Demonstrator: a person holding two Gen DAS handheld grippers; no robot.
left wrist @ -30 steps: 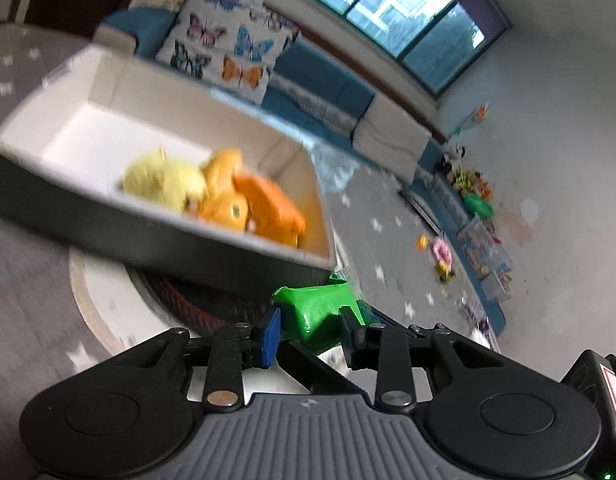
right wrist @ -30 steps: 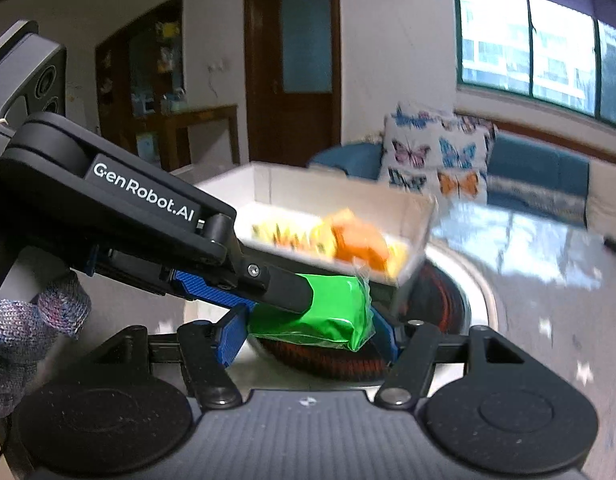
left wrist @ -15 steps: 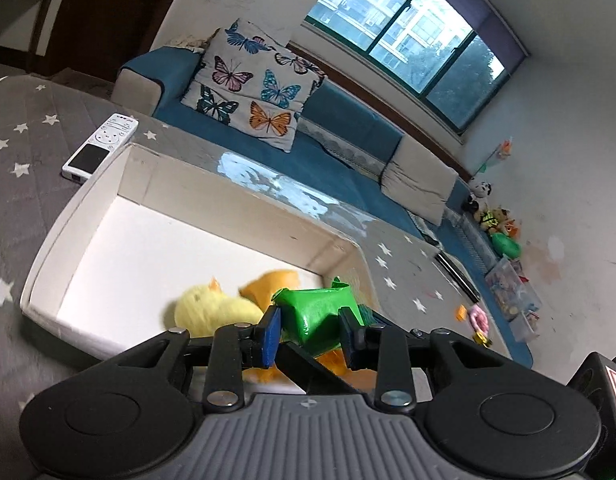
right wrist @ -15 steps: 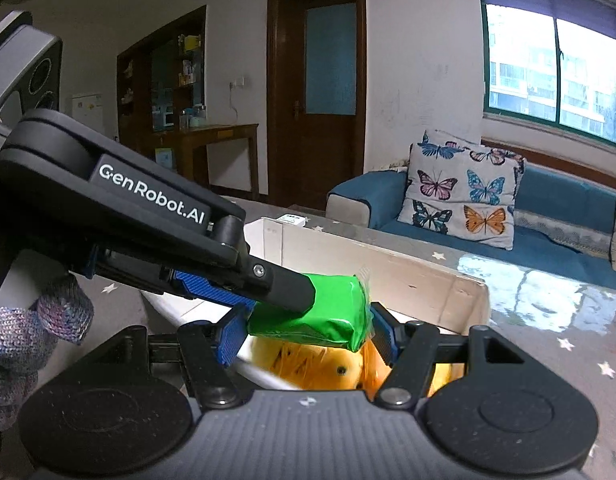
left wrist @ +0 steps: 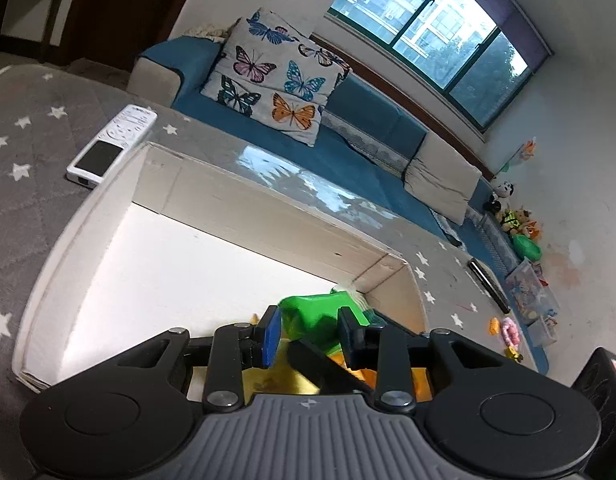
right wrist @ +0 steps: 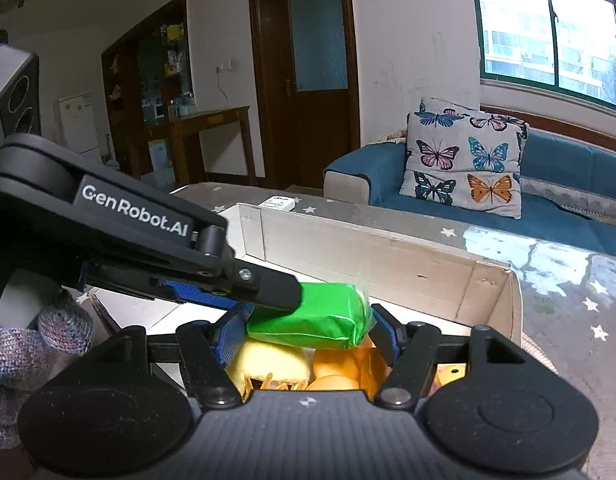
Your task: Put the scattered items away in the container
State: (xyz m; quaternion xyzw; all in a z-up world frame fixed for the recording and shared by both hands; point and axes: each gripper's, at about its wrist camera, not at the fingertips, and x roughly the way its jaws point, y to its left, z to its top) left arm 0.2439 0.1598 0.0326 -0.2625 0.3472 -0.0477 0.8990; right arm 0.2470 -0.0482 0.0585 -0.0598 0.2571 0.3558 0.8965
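Observation:
A green packet (right wrist: pixel 312 316) hangs over the white cardboard box (right wrist: pixel 388 258), held from two sides. My right gripper (right wrist: pixel 308 332) is shut on its two ends. My left gripper (left wrist: pixel 308 338) reaches in from the left in the right wrist view and pinches the green packet (left wrist: pixel 312 312) across its width; its jaws are opening slightly, pads still touching the packet. Below the packet, at the box's near right end, lie a yellow plush toy (right wrist: pixel 267 364) and orange toys (right wrist: pixel 340 378). The rest of the box (left wrist: pixel 267 216) floor is bare white.
The box sits on a grey star-patterned cover (left wrist: pixel 27 184). A white remote (left wrist: pixel 111 146) lies just beyond its far left corner. A blue sofa with a butterfly cushion (left wrist: pixel 275 80) stands behind. Loose toys (left wrist: pixel 510 334) lie on the floor at the right. A gloved hand (right wrist: pixel 27 356) holds the left gripper.
Both grippers have carried the green packet from in front of the box to above its inside. The box now fills the lower view, with the toys right under the packet.

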